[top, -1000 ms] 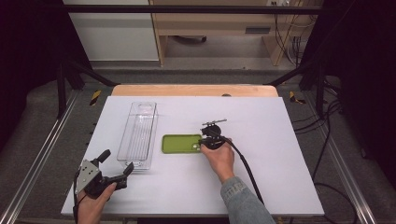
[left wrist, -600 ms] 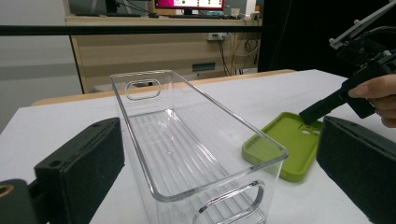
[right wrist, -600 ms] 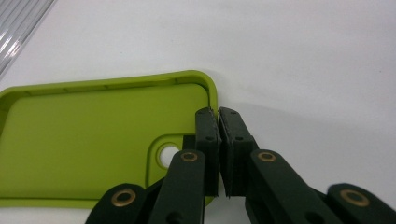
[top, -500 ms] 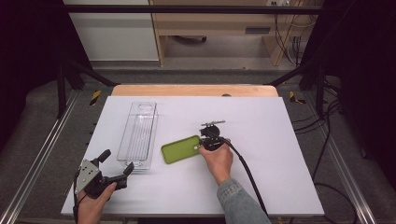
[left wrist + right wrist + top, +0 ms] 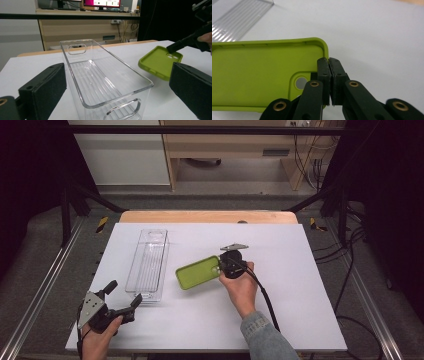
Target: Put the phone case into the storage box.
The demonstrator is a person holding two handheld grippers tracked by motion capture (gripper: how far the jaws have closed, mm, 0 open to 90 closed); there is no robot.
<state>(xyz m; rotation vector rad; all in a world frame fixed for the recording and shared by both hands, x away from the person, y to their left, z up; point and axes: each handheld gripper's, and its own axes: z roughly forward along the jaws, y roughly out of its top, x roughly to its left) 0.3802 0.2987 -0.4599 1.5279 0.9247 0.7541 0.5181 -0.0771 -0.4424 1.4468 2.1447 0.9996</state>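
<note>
On the white table, the clear bin stands left of the green phone case, whose edge the right gripper pinches, while the left gripper, jaws spread, rests near the bin's end.

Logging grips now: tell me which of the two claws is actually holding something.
The right claw: it is shut on the end wall of the green phone case. The left claw is open beside the clear bin, gripping nothing.
</note>
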